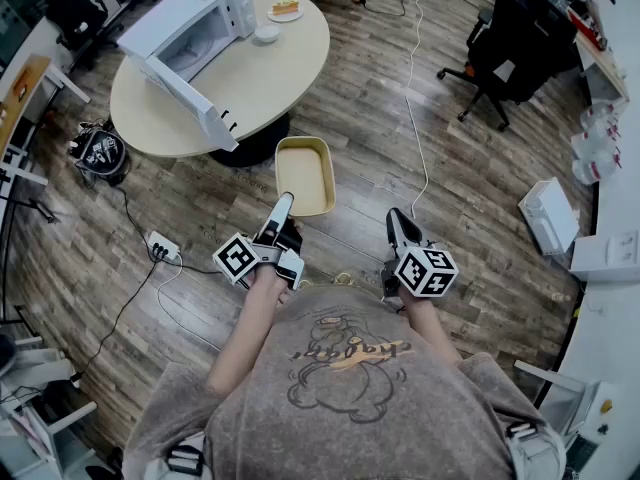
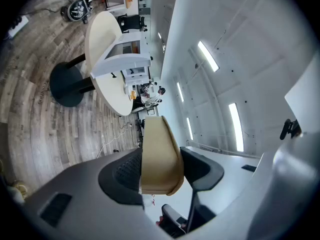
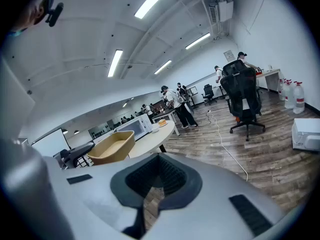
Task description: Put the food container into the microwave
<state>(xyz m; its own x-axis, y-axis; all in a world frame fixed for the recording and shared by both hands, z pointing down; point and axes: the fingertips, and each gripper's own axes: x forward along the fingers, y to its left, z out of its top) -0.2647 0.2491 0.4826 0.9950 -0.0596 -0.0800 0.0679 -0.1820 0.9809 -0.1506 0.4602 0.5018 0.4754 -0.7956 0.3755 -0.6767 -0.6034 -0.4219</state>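
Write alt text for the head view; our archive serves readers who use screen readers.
Seen from above, a person's left gripper holds an empty tan food container by its near rim over a wood floor, while the right gripper is empty beside it. Ahead, a white microwave with its door open sits on a round table.

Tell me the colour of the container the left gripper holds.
Tan food container, clearest in the head view.
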